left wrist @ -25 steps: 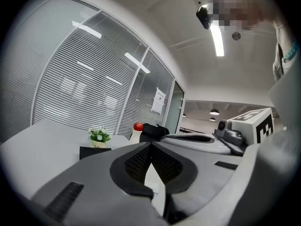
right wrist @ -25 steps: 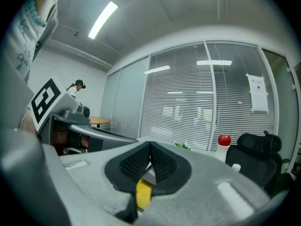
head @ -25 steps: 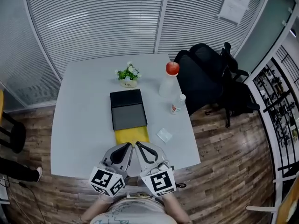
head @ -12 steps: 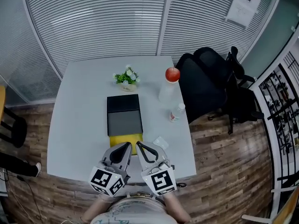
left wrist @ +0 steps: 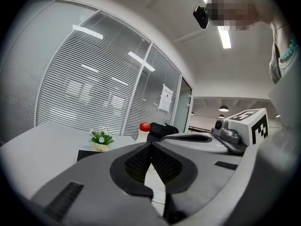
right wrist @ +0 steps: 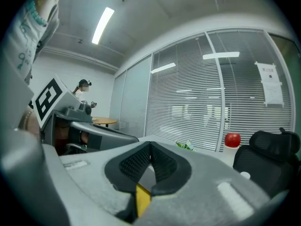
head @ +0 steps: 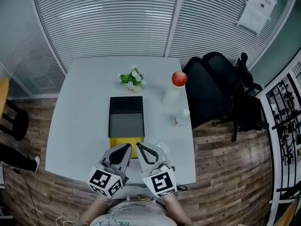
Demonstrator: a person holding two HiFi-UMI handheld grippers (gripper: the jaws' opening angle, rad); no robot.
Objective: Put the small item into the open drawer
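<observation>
Pickup not yet begun: both grippers hover over the near edge of the table (head: 80, 121), the left gripper (head: 128, 148) with jaws pressed together on nothing and the right gripper (head: 139, 147) likewise closed and empty. The small item (head: 162, 147), a white packet, lies just right of the open yellow drawer (head: 125, 141). Next, the right gripper probably has to spread its jaws and reach right.

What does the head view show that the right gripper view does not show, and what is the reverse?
Only the head view: the small white item on the table and the wooden floor. Only the right gripper view: a ceiling lamp and a distant person. Both: the plant, the red apple and the black chair.
</observation>
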